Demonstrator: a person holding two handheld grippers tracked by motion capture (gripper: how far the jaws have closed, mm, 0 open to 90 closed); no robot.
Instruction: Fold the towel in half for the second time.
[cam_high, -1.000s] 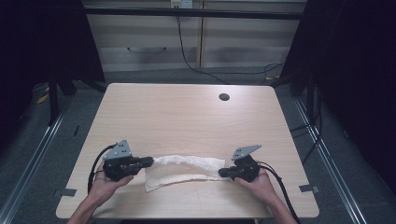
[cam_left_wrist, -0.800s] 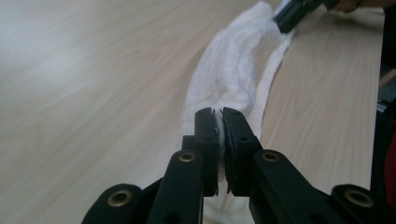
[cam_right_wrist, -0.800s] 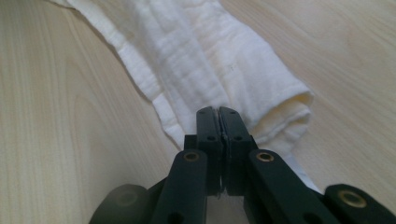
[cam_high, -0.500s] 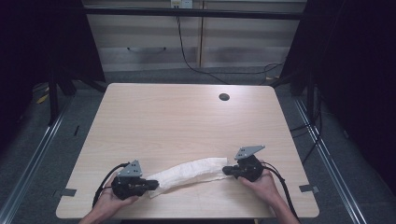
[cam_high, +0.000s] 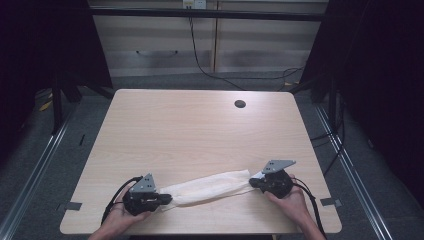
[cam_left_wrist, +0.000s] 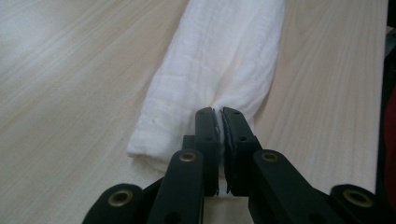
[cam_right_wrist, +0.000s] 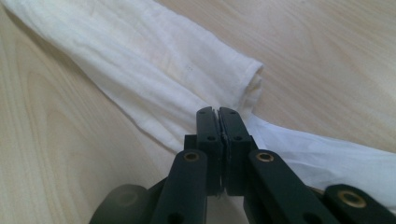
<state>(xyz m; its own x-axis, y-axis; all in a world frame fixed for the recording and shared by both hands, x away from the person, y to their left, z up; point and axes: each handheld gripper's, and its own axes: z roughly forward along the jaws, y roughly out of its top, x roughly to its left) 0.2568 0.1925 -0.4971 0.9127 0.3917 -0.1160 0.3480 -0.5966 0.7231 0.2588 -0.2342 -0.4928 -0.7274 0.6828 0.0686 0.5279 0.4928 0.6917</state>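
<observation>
A white cloth (cam_high: 207, 187), folded into a long band, lies stretched across the near part of the wooden table (cam_high: 190, 135). My left gripper (cam_high: 167, 199) is shut on the cloth's left end, near the front edge. In the left gripper view the cloth (cam_left_wrist: 219, 70) runs away from the pinched jaws of that gripper (cam_left_wrist: 218, 114). My right gripper (cam_high: 252, 182) is shut on the cloth's right end, a bit farther from the front edge. In the right gripper view a thin layer of the cloth (cam_right_wrist: 154, 70) is pinched between that gripper's (cam_right_wrist: 217, 112) jaws.
A dark round grommet hole (cam_high: 240, 104) sits near the table's far right corner. Cables (cam_high: 315, 200) trail from both grippers off the front edge. Bare tabletop stretches beyond the cloth. Metal rails (cam_high: 30, 185) run along the floor on both sides.
My left gripper has sunk toward the front edge with its end of the cloth. My right gripper has shifted slightly away from the front edge. The cloth now lies straighter, slanting up to the right.
</observation>
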